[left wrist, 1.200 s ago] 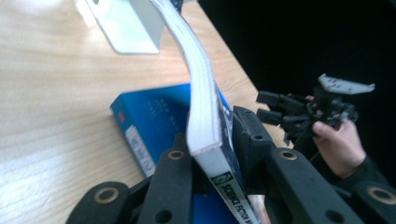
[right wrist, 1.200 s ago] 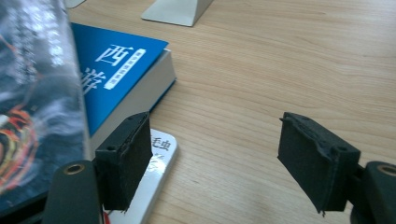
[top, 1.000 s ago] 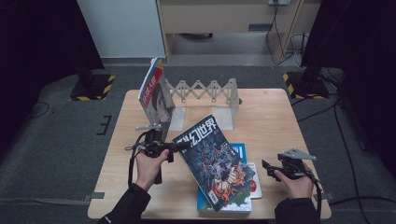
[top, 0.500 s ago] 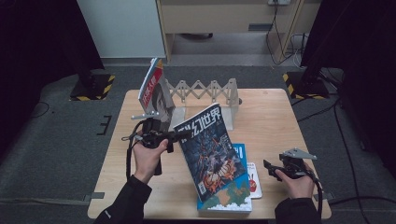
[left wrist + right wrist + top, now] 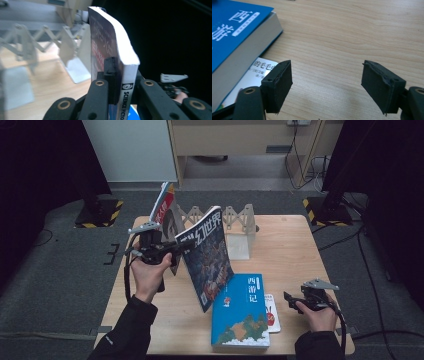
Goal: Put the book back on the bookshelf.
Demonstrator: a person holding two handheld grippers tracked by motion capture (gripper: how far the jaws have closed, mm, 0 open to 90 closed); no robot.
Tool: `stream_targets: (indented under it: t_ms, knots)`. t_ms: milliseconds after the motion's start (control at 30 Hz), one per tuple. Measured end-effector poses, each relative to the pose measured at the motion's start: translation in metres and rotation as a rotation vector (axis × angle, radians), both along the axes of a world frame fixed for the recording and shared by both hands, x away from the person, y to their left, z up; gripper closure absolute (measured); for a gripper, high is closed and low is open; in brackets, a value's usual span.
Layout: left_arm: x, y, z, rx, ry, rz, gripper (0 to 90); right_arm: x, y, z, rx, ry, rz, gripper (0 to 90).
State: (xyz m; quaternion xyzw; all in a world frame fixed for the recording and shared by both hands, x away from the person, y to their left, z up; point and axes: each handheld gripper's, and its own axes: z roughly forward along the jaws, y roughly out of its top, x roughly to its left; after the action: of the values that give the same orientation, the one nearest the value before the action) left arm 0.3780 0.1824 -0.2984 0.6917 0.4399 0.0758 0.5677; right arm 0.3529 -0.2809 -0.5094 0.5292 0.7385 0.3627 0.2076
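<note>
high view: science-fiction magazine (image 5: 207,257) lifted clear of the table (image 5: 295,250), pinched at its top left corner by the left tool (image 5: 172,251), long axis running down and to the right so the free lower corner hangs just above the blue book (image 5: 240,312). expanding book rack (image 5: 227,217) standing behind and just beyond the raised magazine, one red-covered magazine (image 5: 164,207) already leaning at its left end, open slots to the right of it. left hand (image 5: 147,275) plainly the nearer to the rack; likely next move a swing of the magazine upright and back into a free slot, turning on that short gap between spine and rack.

left gripper view: left tool clamped hard on the magazine (image 5: 117,57) near the spine end, pads pressing both covers, page block bowing slightly above the grip, rack's white plates (image 5: 75,57) off to the left.

right gripper view: right tool (image 5: 325,82) with jaws standing well apart, nothing between them, hovering low over bare table, blue book (image 5: 234,27) and a thin white booklet (image 5: 258,71) beneath it lying just to its left. resting near the table's front right corner in the high view, well apart from the rack.
</note>
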Motion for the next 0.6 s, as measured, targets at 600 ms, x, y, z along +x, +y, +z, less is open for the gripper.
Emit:
stream_targets:
  t_ms: [600]
  knots:
    - [0.025, 0.037, 0.020, 0.082, -0.083, 0.229, 81.9, 0.007, -0.005, -0.010, -0.038, 0.035, 0.005, 20.9]
